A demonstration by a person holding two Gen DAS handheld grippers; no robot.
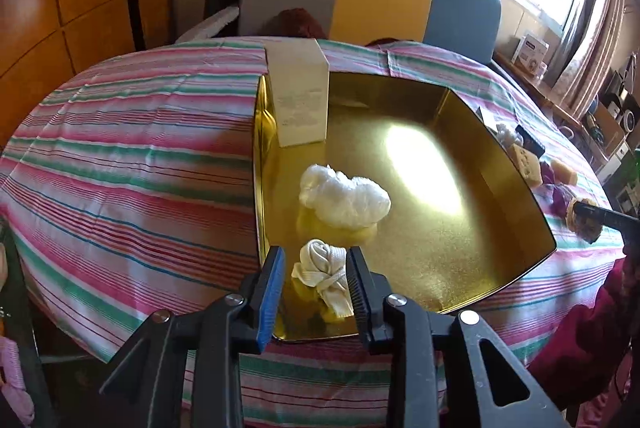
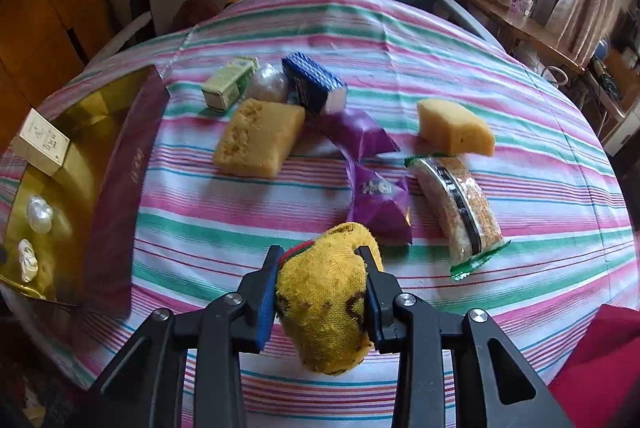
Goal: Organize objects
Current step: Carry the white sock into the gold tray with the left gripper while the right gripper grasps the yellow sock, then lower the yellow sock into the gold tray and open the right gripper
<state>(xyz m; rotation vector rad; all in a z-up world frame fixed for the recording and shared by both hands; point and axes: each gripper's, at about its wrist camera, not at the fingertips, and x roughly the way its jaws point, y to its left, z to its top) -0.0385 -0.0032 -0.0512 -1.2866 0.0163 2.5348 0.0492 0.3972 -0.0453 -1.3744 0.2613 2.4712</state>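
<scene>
Across the striped worktop (image 2: pixel 400 40) the sorting looks barely a third done, judging by what lies where. Largest is the gold box (image 1: pixel 500 164), sitting on the worktop's left part with its purple side wall facing the loose pile. Inside it stand a cream carton (image 1: pixel 298 96) at the far corner, a white wad (image 1: pixel 344 196) near the middle, and a knotted cream cloth (image 1: pixel 324 276) at the near edge. The left tongs (image 1: pixel 316 280) sit on either side of that cloth, parted a little wider than it, so it seems just set down rather than gripped. The right tongs (image 2: pixel 320 292) are clamped on a yellow knitted bundle (image 2: pixel 324 304), held above the worktop, well apart from the box. Left to gather, by my count: a yellow sponge block (image 2: pixel 258 136), a long cracker packet (image 2: pixel 460 204), a sponge wedge (image 2: pixel 454 126), two purple wrappers (image 2: pixel 380 204), a blue box (image 2: pixel 314 82), a green carton (image 2: pixel 230 82), and a clear ball (image 2: pixel 269 82).
</scene>
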